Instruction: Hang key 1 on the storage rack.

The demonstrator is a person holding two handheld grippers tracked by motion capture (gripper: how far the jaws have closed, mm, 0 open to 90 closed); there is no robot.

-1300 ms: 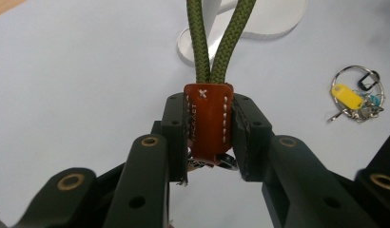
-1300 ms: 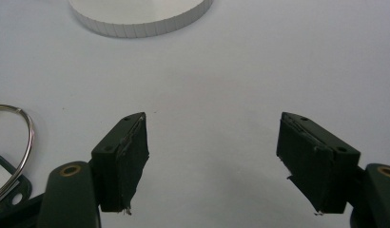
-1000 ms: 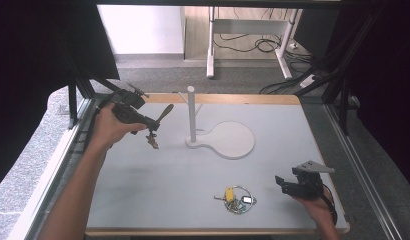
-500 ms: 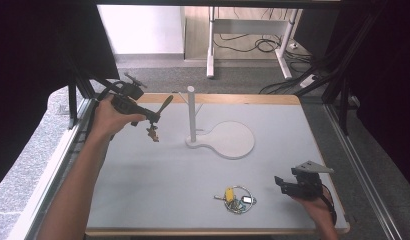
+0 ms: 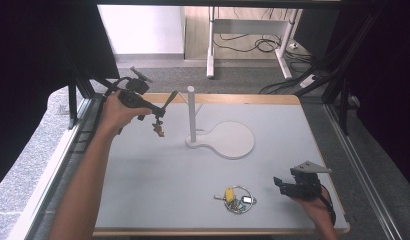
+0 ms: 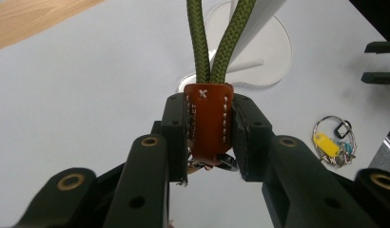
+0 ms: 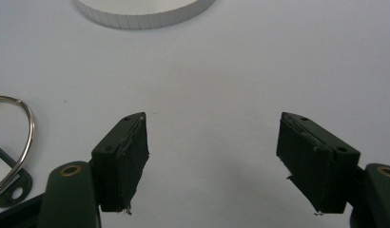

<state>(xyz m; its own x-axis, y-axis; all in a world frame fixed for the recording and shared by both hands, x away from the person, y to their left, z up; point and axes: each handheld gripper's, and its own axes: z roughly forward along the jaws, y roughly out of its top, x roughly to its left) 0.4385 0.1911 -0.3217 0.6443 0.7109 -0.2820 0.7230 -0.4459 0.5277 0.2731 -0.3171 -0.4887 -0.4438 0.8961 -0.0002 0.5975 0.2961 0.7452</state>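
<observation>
My left gripper [image 5: 159,113] hovers over the table's far left, shut on a keychain's brown leather tab [image 6: 208,121]. The keychain's green cord loop [image 6: 214,42] reaches out toward the white post [image 5: 191,112], and its metal bits [image 5: 158,130] dangle below the jaws. The post rises from a flat white base [image 5: 230,141]. A second key bunch with a yellow tag [image 5: 235,198] lies near the front edge. My right gripper [image 5: 280,184] rests at the front right, just right of that bunch. It stands open [image 7: 214,156] with bare table between its fingers.
The grey table has a wooden rim [image 5: 243,98] along the far side. Black frame struts [image 5: 75,100] stand at the left, and cables lie on the floor beyond. The other key ring's edge [image 7: 17,137] lies left of my right gripper's jaws.
My left hand has carried the keychain a little toward the far side and the post. The right hand has stayed put.
</observation>
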